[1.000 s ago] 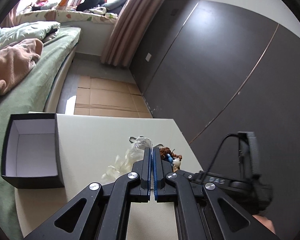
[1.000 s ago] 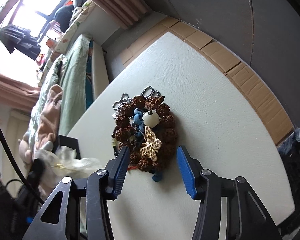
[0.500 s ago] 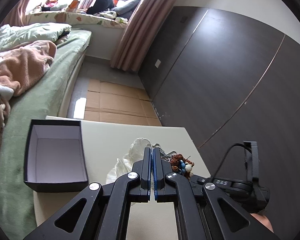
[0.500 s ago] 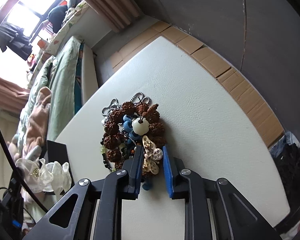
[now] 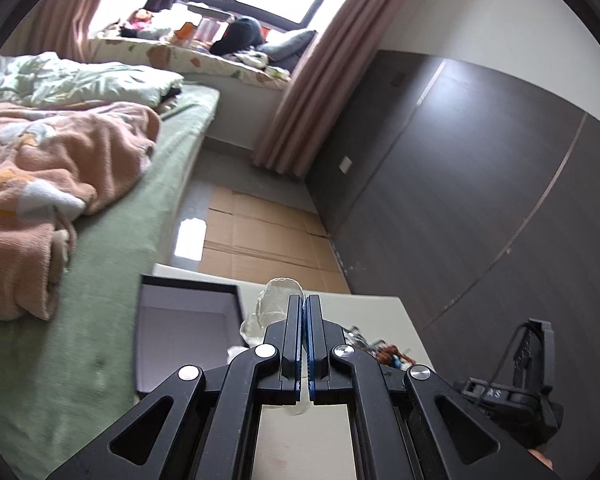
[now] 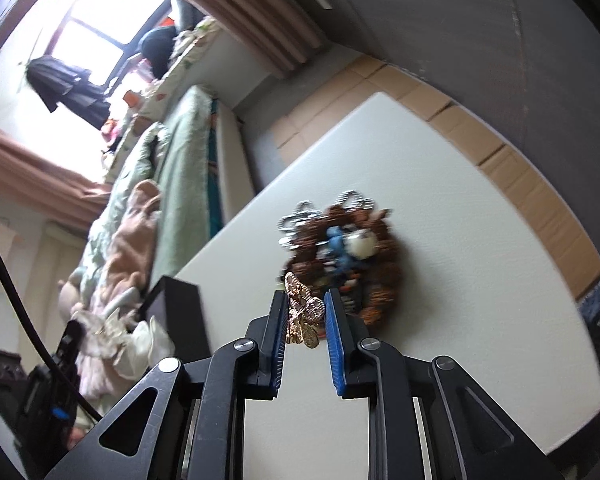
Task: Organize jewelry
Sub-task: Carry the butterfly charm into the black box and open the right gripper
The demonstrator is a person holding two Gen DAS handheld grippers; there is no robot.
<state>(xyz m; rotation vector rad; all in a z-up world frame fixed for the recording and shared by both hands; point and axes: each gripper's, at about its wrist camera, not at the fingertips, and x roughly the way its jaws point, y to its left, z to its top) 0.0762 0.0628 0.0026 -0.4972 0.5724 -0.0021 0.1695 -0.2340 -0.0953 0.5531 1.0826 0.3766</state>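
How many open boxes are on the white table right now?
1. The black box sits open at the table's edge nearest the bed, its pale inside showing nothing in the part visible; the right wrist view catches only its dark outer corner. Others could lie out of frame.

The only readable marking is a pair of pale letters, "AS", on the black device [image 5: 508, 394] at the lower right of the left wrist view; anything printed before those letters is cut off or too blurred to make out. Nothing can be read in the right wrist view, where everything is too blurred or too small.
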